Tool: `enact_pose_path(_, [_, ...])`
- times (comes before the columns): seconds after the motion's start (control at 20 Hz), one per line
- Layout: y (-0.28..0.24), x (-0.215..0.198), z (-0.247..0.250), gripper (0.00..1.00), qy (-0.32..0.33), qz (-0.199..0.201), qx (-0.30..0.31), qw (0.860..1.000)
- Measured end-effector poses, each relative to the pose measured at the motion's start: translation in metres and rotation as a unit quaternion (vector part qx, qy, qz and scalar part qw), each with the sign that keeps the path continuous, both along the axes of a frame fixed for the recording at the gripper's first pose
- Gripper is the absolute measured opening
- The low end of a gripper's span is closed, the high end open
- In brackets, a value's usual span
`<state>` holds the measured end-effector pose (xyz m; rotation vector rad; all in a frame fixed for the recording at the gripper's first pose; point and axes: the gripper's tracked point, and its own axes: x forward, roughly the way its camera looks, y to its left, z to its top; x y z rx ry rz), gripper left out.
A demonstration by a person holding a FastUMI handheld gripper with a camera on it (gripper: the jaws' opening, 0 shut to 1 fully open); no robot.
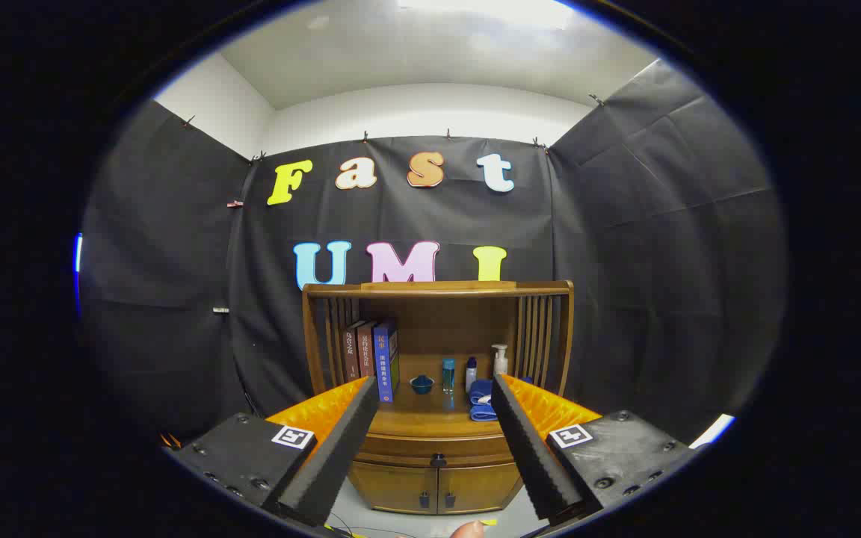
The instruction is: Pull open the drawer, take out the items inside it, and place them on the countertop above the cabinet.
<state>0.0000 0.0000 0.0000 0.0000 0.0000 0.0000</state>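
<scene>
A wooden cabinet [436,418] stands against the booth wall, well beyond my fingers. Its drawer [436,450] is closed, with a small dark knob [438,461] at the centre of its front. The countertop [430,420] above the drawer is a bare wooden surface under a slatted shelf frame. My gripper [430,388] is open, its fingers [335,456] spread wide, and the cabinet shows in the gap between them. Nothing is held. The drawer's contents are hidden.
On the countertop stand several books [372,355], a small blue bowl [421,384], a blue bottle [448,375], a dark-capped bottle [471,373], a white pump bottle [500,360] and a folded blue cloth [481,400]. Two lower doors [434,489] sit under the drawer. A fingertip [468,530] shows below.
</scene>
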Motion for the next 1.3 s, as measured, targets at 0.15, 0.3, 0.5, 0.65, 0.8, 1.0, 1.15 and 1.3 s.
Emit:
enact_pose_path(0.15, [-0.001, 0.000, -0.001, 0.99, 0.000, -0.002, 0.001, 1.000])
enact_pose_path(0.3, [0.000, -0.001, 0.001, 0.98, -0.004, -0.002, -0.002, 1.000])
enact_pose_path(0.5, [0.002, -0.003, 0.004, 0.98, -0.007, -0.001, -0.003, 1.000])
enact_pose_path(0.65, [0.002, -0.004, 0.004, 0.98, -0.009, -0.001, -0.006, 1.000])
enact_pose_path(0.8, [0.002, -0.004, 0.003, 0.98, -0.007, 0.000, -0.006, 1.000])
enact_pose_path(1.0, [0.001, -0.002, 0.000, 0.99, -0.007, 0.000, -0.004, 1.000])
enact_pose_path(1.15, [0.000, 0.005, -0.006, 0.99, -0.008, -0.002, -0.002, 1.000])
enact_pose_path(1.3, [-0.001, 0.015, -0.020, 0.99, -0.008, -0.001, -0.001, 1.000])
